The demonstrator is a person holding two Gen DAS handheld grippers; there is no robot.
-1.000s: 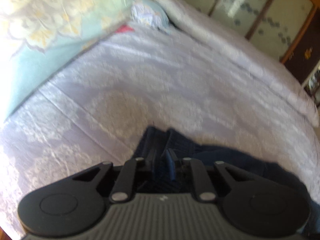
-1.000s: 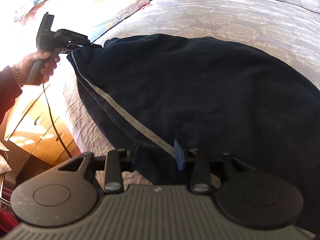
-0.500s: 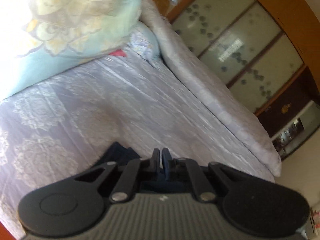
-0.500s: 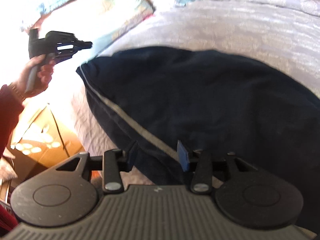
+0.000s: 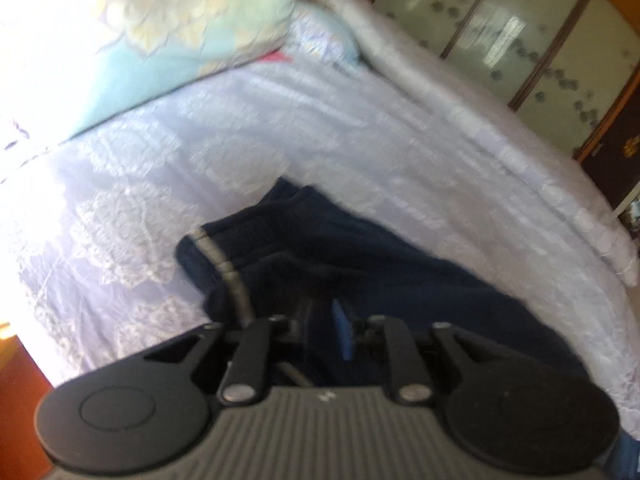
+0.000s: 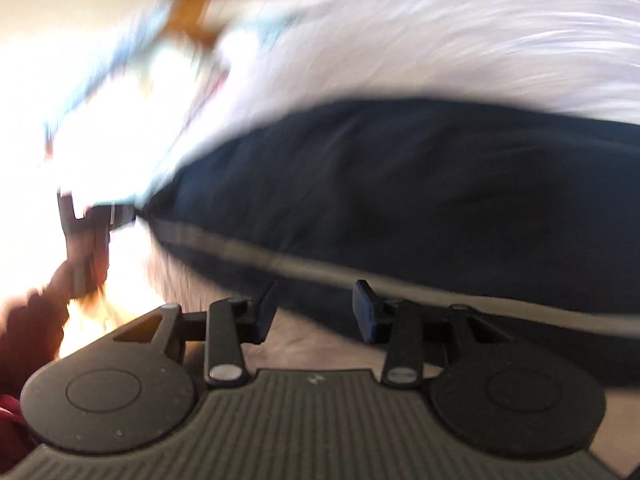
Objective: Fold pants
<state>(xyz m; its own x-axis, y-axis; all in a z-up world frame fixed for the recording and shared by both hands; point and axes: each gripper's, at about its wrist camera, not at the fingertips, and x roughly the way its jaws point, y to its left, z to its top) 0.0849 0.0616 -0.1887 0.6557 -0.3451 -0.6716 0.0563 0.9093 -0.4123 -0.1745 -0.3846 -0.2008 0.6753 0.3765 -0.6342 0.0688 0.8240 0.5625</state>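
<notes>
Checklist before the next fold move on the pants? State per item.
1. Left gripper released: ok. Its jaws are opening; the dark navy pants show in the gap, not visibly clamped.
2. Right gripper free: ok. It is open with no cloth between its jaws; the pants' edge lies just past the tips.
3. Pants lying flat: not ok. The end by the grey side stripe is bunched and wrinkled.
4. Pants fully on the lavender patterned bedspread: cannot tell, the near part runs out of view.
5. Pale green floral pillow clear of the pants: ok, apart.
6. Right wrist view sharp enough to aim: not ok, heavy blur.
</notes>
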